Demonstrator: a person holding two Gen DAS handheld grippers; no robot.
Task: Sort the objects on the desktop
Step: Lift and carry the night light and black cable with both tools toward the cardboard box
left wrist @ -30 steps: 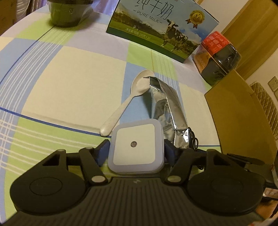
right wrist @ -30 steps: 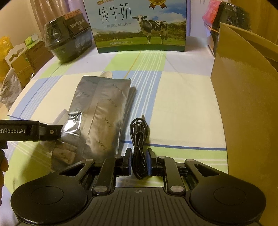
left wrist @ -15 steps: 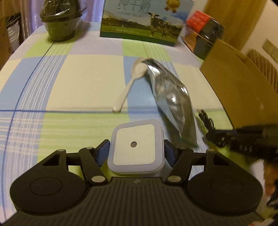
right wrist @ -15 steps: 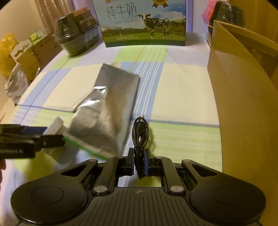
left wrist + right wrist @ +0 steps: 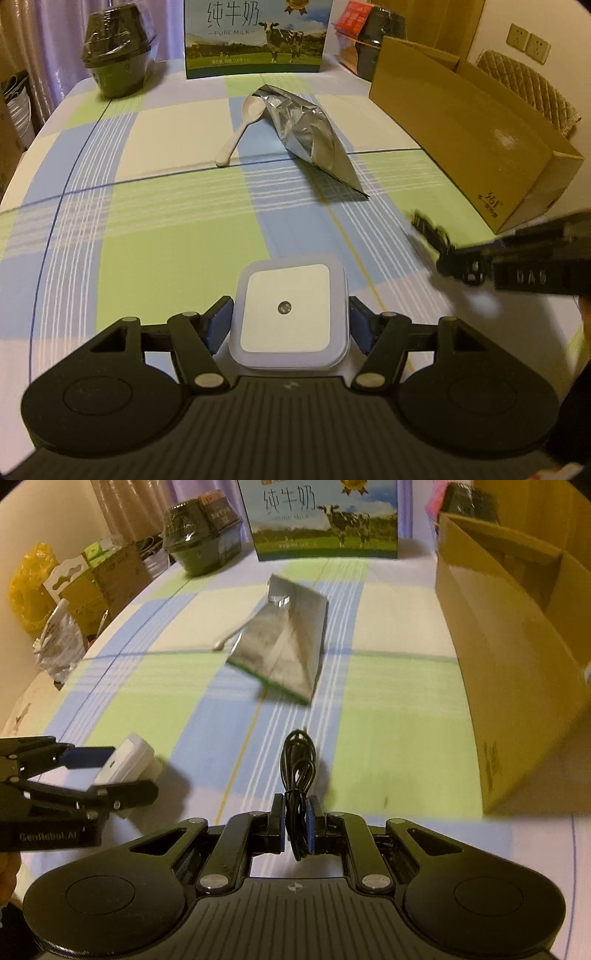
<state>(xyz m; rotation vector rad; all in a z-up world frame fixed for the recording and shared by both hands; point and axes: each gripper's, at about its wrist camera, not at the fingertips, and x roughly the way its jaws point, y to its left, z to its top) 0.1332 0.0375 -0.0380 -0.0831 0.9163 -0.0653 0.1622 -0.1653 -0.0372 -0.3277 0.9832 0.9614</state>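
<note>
**A:** What is nearest?

**B:** The left gripper (image 5: 289, 320) is clamped on a square white night light (image 5: 288, 314). The right gripper (image 5: 296, 819) pinches a coiled black cable (image 5: 297, 771). Both are held above the checked tablecloth (image 5: 177, 251).

**A:** And beyond?

**B:** A silver foil pouch (image 5: 310, 133) lies mid-table with a white spoon (image 5: 242, 127) touching it. An open cardboard box (image 5: 465, 122) stands right; a milk carton (image 5: 255, 37) stands at the back.

A table under a checked cloth (image 5: 155, 236) fills the scene in warm, dim light. Far left hang curtains (image 5: 44, 44); far right, wall sockets (image 5: 528, 38) above a quilted chair back (image 5: 528, 85).
</note>
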